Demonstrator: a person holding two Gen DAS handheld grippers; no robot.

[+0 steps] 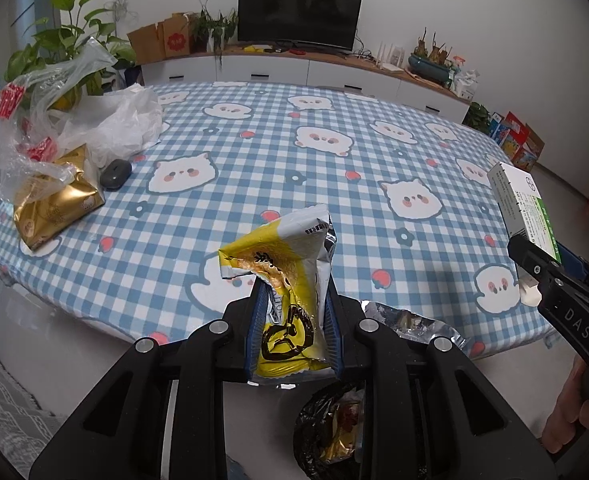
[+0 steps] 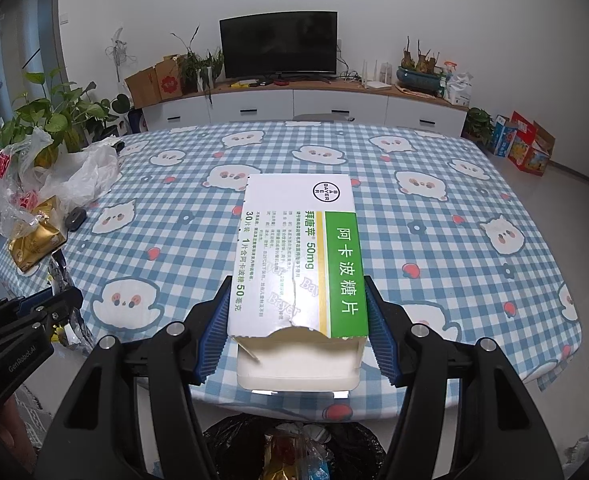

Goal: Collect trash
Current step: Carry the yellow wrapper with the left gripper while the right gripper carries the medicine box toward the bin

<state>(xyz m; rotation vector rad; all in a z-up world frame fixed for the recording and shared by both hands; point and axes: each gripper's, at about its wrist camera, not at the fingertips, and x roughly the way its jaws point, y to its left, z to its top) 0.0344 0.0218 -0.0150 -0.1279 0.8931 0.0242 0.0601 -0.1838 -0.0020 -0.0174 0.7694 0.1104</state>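
Observation:
My left gripper (image 1: 294,312) is shut on a yellow and silver snack wrapper (image 1: 286,272), held above the table's near edge. My right gripper (image 2: 298,320) is shut on a white and green medicine box (image 2: 298,248) with a torn near end; the box also shows in the left wrist view (image 1: 522,204). A bin lined with a black bag (image 1: 330,428) holding wrappers stands on the floor below both grippers, and shows in the right wrist view (image 2: 294,448). A gold packet (image 1: 54,208) and plastic bags (image 1: 70,120) lie at the table's left.
The table has a blue checked cloth (image 1: 334,168). A dark grey case (image 1: 115,174) lies by the plastic bags. A silver foil wrapper (image 1: 410,320) lies at the near edge. Potted plants (image 2: 54,120) stand at left; a cabinet with a TV (image 2: 278,44) is behind.

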